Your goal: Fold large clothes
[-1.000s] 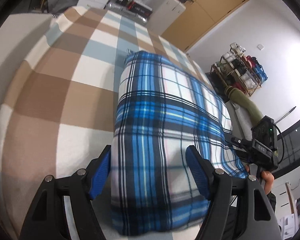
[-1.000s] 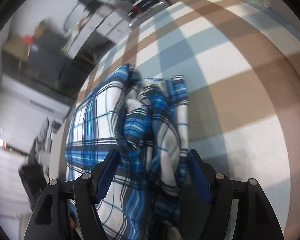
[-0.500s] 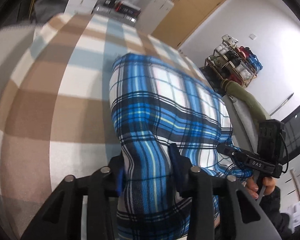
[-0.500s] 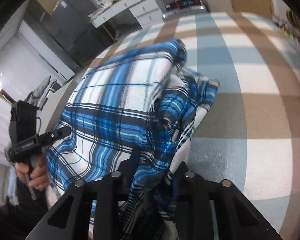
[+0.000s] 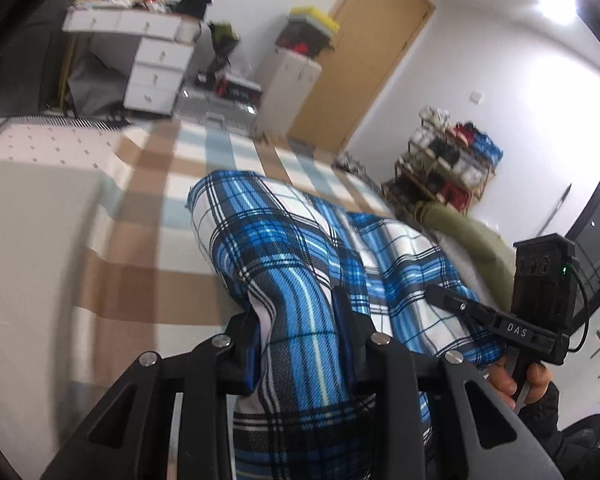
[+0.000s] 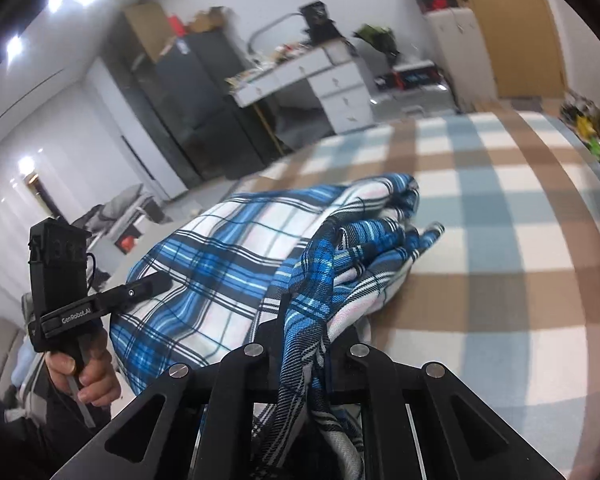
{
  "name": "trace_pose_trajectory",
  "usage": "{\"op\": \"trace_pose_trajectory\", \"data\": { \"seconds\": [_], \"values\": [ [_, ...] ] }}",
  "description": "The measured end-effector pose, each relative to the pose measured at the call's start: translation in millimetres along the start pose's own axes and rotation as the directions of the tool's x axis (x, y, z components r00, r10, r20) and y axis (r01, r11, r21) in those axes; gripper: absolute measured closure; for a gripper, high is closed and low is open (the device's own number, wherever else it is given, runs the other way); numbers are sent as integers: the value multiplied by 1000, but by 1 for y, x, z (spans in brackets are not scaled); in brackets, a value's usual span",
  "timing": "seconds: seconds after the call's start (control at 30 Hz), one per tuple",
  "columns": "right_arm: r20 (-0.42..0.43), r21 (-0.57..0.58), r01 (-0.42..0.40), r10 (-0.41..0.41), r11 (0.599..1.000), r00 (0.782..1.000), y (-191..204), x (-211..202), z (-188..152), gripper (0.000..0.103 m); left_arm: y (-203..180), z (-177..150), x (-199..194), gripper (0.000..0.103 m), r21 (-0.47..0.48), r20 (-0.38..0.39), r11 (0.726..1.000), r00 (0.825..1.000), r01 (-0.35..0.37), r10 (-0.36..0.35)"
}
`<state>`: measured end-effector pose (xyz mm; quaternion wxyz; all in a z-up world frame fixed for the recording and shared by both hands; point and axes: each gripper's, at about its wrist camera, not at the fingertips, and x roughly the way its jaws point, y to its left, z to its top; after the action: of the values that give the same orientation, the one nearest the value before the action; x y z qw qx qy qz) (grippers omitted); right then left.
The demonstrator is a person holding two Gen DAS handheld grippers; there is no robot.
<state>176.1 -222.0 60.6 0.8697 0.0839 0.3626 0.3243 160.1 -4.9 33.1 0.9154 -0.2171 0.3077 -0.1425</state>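
Left wrist view: the left gripper point(image 5: 296, 340) has its fingers closing, clenched on a bunched fold of the blue, white and black plaid garment point(image 5: 284, 248). The cloth rises off the brown, pale-blue and white checked bed cover point(image 5: 148, 216) toward the camera, hiding the finger pads and the lower middle of the frame. Its far end lies on the bed. At right, the right gripper point(image 5: 440, 294) shows from the side, its tips against the plaid; the right hand point(image 5: 520, 380) on its handle is partly cut off. The yellow wooden door point(image 5: 364, 64) and cluttered shelf rack point(image 5: 444, 168) are blurred.

Right wrist view: the right gripper's point(image 6: 308, 340) fingers are closing on a twisted rope of the garment point(image 6: 236, 256), which covers the pads. The left gripper point(image 6: 156, 282) touches the cloth's left edge; the left hand point(image 6: 84, 372) sits low.
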Motion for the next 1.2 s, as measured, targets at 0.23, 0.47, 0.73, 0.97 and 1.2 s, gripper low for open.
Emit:
{"op": "trace_pose_trajectory", "data": {
  "seconds": [0.23,0.47,0.73,0.97,1.2],
  "values": [
    [78,-69,-114,119,991,990,79,21,28,93,28,19,-81,79,-4,184,995,978,-98,97],
    [107,-161,-243,261,957,959,189,76,63,93,83,42,-162,78,-61,334,956,897,-288,291],
    [-243,-73,-235,211,969,947,251,239,33,74,220,37,-144,73,-272,157,798,794,-537,588],
    [-266,-129,-180,141,975,954,232,249,8,69,255,-5,-126,65,-355,118,701,714,-619,690],
    [-286,-189,-266,206,945,936,259,246,-2,69,224,-20,-131,61,-238,213,742,712,-626,669]
  ]
}}
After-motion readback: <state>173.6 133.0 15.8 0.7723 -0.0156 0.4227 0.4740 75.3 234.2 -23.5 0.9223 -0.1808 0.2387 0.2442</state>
